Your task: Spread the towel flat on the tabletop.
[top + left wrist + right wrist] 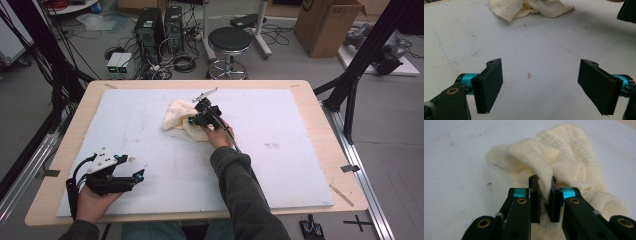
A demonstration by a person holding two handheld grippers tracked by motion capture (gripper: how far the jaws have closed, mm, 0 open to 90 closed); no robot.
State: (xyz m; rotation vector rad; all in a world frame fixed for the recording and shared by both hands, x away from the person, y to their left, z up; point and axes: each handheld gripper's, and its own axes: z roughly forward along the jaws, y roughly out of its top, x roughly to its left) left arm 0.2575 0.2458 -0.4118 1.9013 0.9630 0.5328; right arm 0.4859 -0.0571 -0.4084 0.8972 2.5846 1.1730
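Note:
A crumpled cream cloth [179, 117] lies near the middle of the white mat [280, 150]. My right gripper [196, 120] rests on its right part, and in the right gripper view the right gripper [545, 195] is shut on a raised fold of the cloth [554, 162]. My left gripper [142, 175] sits at the near left of the mat, held in a hand, pointing right. In the left gripper view the left gripper [540, 85] is open wide over bare mat, with the cloth [529, 8] far ahead.
The mat covers a wooden table [325, 125]. Small stains mark the mat [529, 75]. Beyond the table stand a black stool [229, 42], computer towers [150, 27] with cables, and a cardboard box [325, 25]. Black frame posts [367, 55] stand at both sides.

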